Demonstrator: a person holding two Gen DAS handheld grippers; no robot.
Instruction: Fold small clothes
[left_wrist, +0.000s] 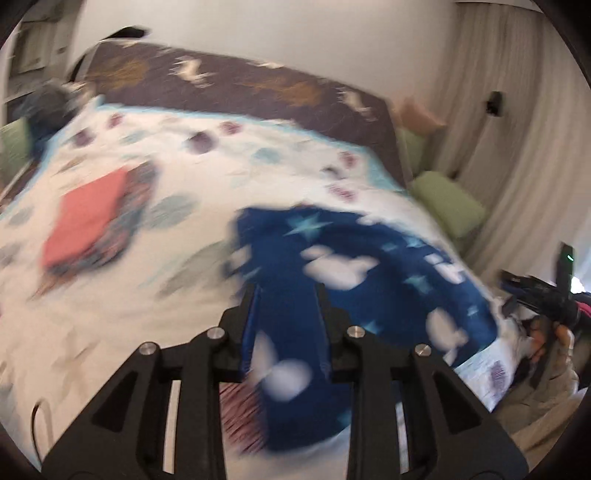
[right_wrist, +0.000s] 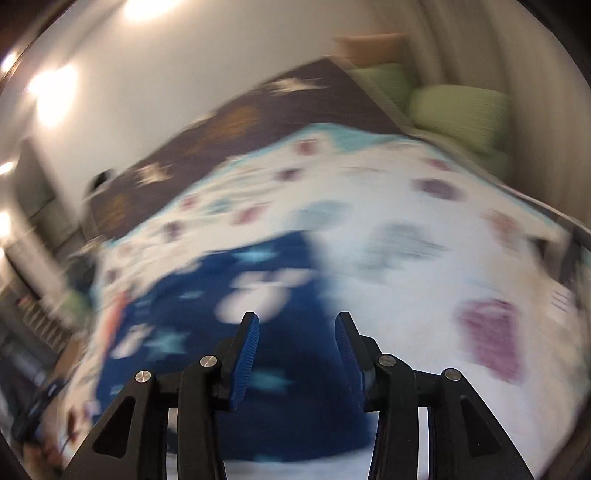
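A dark blue garment (left_wrist: 354, 266) with white shapes and pale stars lies on the bed, blurred by motion. My left gripper (left_wrist: 286, 291) is open above its near edge, with the blue cloth showing between the fingers. In the right wrist view the same garment (right_wrist: 236, 295) lies left of centre. My right gripper (right_wrist: 295, 323) is open and empty over the garment's right edge. The right gripper also shows at the far right of the left wrist view (left_wrist: 543, 295), held by a hand.
A white patterned bedspread (left_wrist: 221, 158) covers the bed. A folded red piece on a patterned folded piece (left_wrist: 92, 218) lies at the left. A dark headboard cover (left_wrist: 240, 81), green pillows (left_wrist: 447, 203) and curtains (left_wrist: 517, 129) stand behind and to the right.
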